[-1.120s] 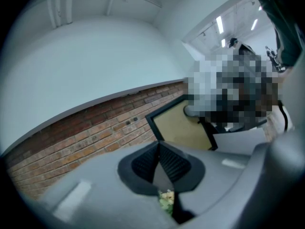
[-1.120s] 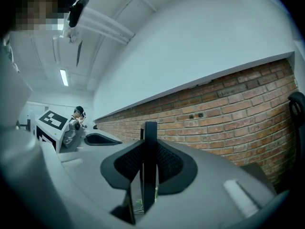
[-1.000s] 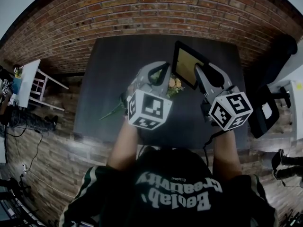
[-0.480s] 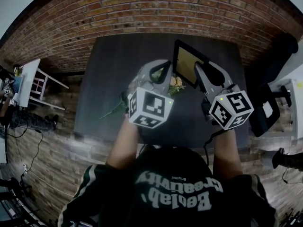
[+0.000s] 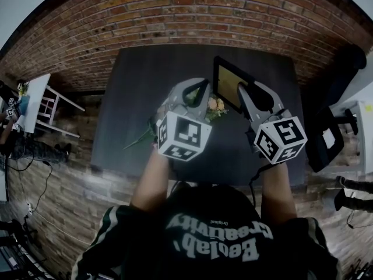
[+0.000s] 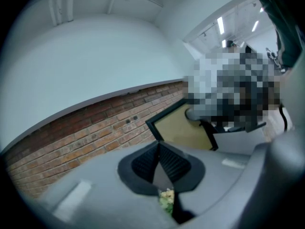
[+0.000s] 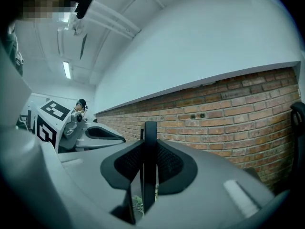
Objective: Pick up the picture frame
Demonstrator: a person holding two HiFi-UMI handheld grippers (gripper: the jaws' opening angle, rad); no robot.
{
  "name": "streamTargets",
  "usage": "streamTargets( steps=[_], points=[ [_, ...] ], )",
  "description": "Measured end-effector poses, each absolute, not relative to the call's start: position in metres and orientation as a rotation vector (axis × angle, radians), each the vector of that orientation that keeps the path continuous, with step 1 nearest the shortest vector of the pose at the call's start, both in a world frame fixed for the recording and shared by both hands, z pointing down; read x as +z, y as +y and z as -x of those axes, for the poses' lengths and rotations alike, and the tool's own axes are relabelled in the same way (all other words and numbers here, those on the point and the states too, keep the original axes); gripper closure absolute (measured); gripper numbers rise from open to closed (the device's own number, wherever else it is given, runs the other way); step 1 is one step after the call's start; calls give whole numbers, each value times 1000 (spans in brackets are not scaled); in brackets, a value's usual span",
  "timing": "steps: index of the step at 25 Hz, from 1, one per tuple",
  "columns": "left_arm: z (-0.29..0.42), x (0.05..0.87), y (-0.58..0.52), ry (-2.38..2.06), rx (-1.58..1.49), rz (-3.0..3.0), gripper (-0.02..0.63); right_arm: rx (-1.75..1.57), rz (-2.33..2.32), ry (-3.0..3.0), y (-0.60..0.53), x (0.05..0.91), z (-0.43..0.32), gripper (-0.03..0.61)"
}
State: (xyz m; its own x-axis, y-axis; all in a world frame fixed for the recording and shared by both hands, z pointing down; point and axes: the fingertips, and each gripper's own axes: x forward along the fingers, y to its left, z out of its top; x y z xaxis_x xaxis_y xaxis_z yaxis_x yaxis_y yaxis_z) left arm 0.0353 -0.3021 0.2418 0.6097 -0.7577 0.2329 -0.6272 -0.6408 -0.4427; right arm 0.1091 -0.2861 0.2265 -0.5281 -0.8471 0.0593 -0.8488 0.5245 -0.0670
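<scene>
Right gripper view: right gripper [image 7: 149,149] was clamped on frame [image 7: 150,130] edge, frame upright, clear of table [image 5: 145,80] far as I could tell. Left gripper [image 6: 159,149] jaws pinched together, empty, flower [image 5: 214,105] just below tips. Pickup looked basically done, maybe lift higher.

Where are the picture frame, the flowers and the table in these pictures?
picture frame [image 5: 228,80]: head view, its tan inner panel.
flowers [image 5: 214,104]: head view, the peach blooms.
table [image 5: 145,86]: head view, bare dark top.

Red brick wall [image 5: 186,10], dark table [image 5: 134,98] before it, wood-plank floor [image 5: 64,203] — white chair [image 5: 48,107] left, black office chair [image 5: 327,140] right
</scene>
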Motion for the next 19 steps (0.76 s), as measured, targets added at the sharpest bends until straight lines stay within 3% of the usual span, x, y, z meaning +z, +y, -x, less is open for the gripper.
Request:
streamTargets(
  steps=[19],
  points=[
    [-29,246,-314,1147,-575,2530,611,149,-1523,-2725,-294,234,-108,505]
  ],
)
